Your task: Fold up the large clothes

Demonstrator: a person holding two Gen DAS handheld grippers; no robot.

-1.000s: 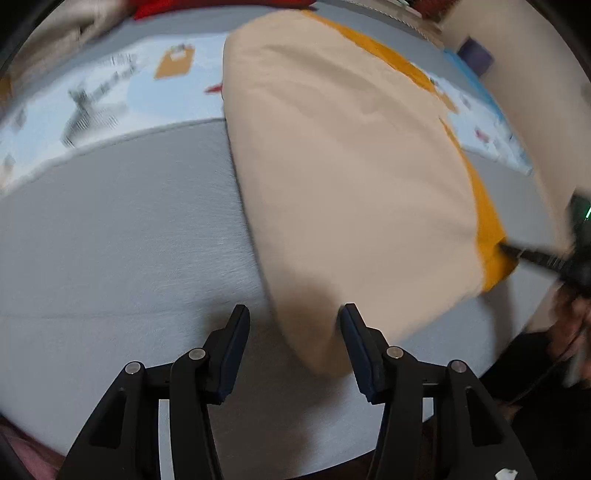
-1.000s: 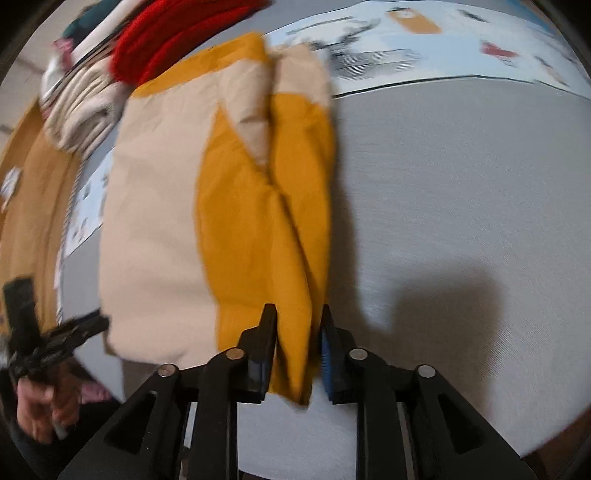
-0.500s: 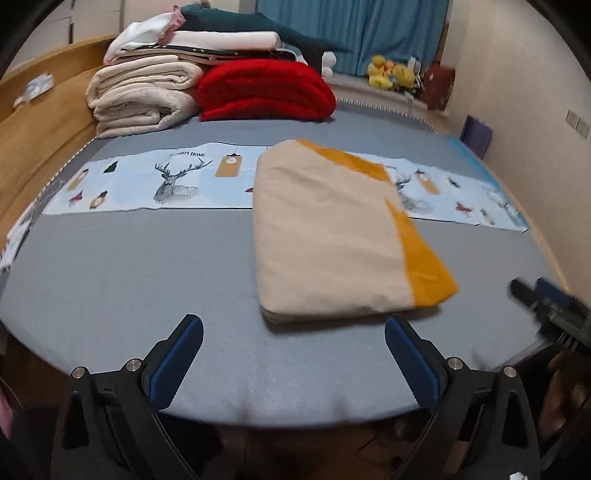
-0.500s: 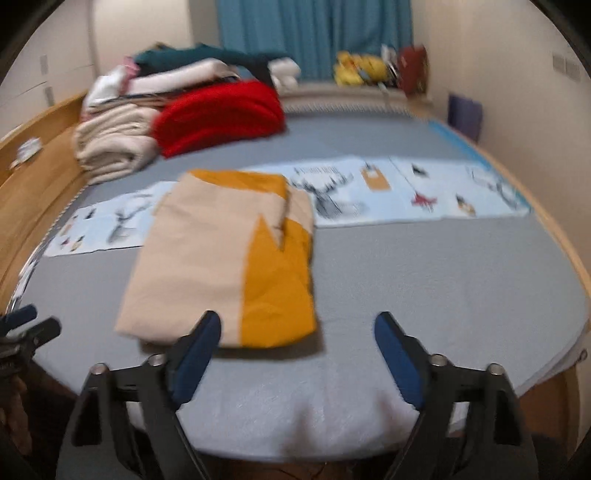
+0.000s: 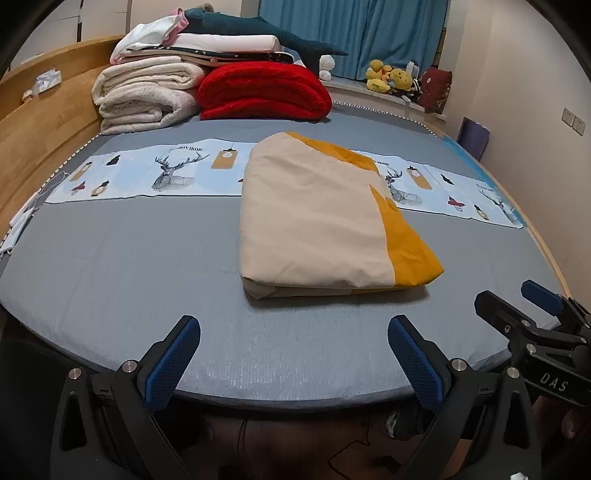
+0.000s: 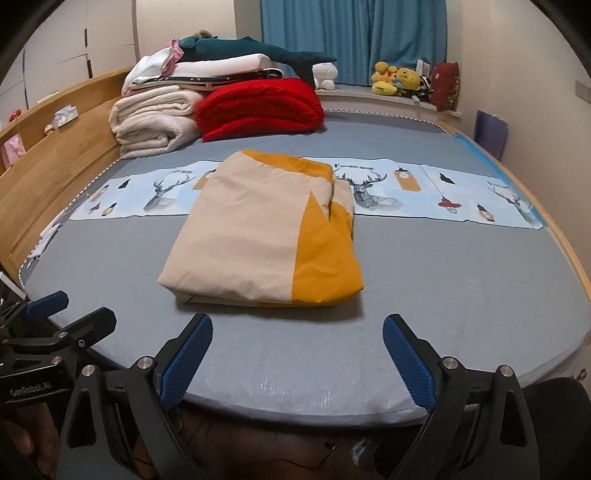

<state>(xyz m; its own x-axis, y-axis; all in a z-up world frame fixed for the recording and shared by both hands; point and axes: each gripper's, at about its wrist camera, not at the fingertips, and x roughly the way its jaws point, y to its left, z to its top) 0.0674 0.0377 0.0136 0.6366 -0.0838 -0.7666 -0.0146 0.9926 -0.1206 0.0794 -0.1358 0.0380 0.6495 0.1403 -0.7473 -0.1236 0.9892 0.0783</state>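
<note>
Folded cloth (image 5: 317, 218), cream on top with a mustard-yellow band along its right side, lies flat as a thick rectangle in the middle of the grey bed (image 5: 122, 266), its far end overlapping the pale blue printed strip (image 5: 155, 173) with deer drawings that runs across the mattress. From the right wrist view the same cloth (image 6: 255, 232) shows stacked layers at its near edge and a yellow flap tucked at the far right corner. The left gripper (image 5: 293, 363) hangs at the near edge of the bed with its blue-padded fingers (image 5: 171, 363) spread wide apart, holding nothing and touching nothing; the cloth sits beyond the tips, apart from them. The right gripper (image 6: 297, 363) is likewise spread wide, its blue pads (image 6: 406, 363) empty and clear of the cloth, which lies just beyond and between them. Each gripper shows at the edge of the other's view, also with fingers parted. At the head of the bed a red blanket (image 5: 262, 90) sits beside a pile of cream and white bedding (image 5: 147, 92), with yellow plush toys (image 5: 388, 75) on the ledge below the blue curtain (image 5: 354, 29).
</note>
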